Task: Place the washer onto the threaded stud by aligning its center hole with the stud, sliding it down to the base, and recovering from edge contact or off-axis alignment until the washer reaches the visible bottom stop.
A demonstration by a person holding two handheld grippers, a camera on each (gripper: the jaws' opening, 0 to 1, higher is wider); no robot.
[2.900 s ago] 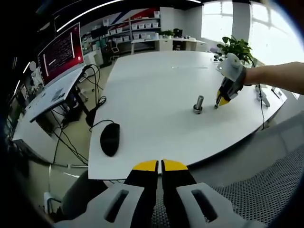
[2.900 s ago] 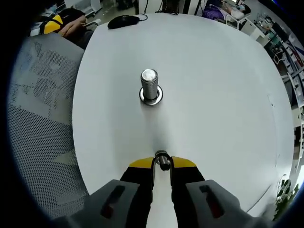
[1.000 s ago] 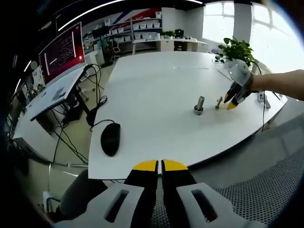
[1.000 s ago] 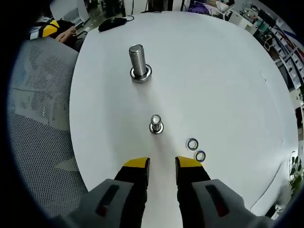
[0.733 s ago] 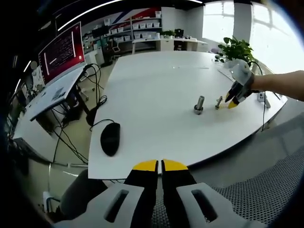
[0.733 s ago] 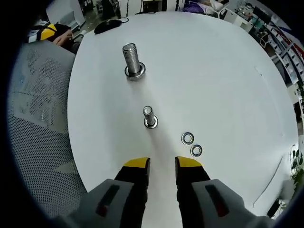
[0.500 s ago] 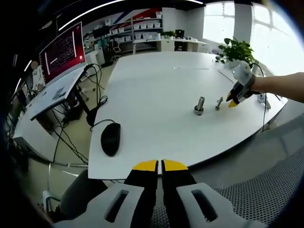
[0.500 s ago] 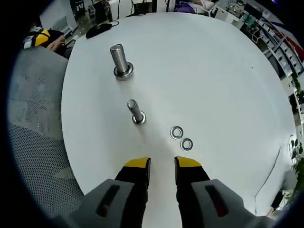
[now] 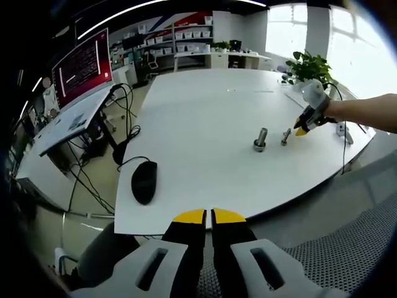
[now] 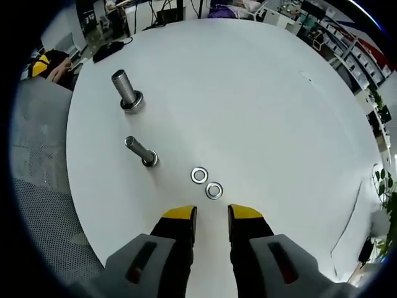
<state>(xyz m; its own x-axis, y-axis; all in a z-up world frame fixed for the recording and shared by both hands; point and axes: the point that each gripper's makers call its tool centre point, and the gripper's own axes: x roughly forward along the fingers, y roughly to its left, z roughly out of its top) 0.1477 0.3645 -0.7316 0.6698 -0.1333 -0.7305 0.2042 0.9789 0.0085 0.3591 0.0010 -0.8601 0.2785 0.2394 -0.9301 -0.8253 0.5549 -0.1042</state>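
Two flat metal washers (image 10: 199, 175) (image 10: 214, 190) lie side by side on the white table (image 10: 279, 112), just ahead of my right gripper (image 10: 211, 215), which is open and holds nothing. Left of them a small threaded stud (image 10: 141, 152) stands on its base. A thicker stud (image 10: 126, 90) stands farther off. In the left gripper view my left gripper (image 9: 209, 216) is shut and empty at the table's near edge. Far across the table there are the thick stud (image 9: 260, 138), the small stud (image 9: 286, 136) and the right gripper (image 9: 307, 121), held by a hand.
A black mouse (image 9: 144, 181) with its cable lies near the table's left edge. A red-lit monitor (image 9: 79, 68) stands on a side desk and a potted plant (image 9: 308, 62) at the far right. A grey mesh chair (image 10: 37, 155) borders the table.
My right gripper let go of the small stud, which now stands on the table, then opened, pulled back and swung toward the two washers. The left gripper has stayed still.
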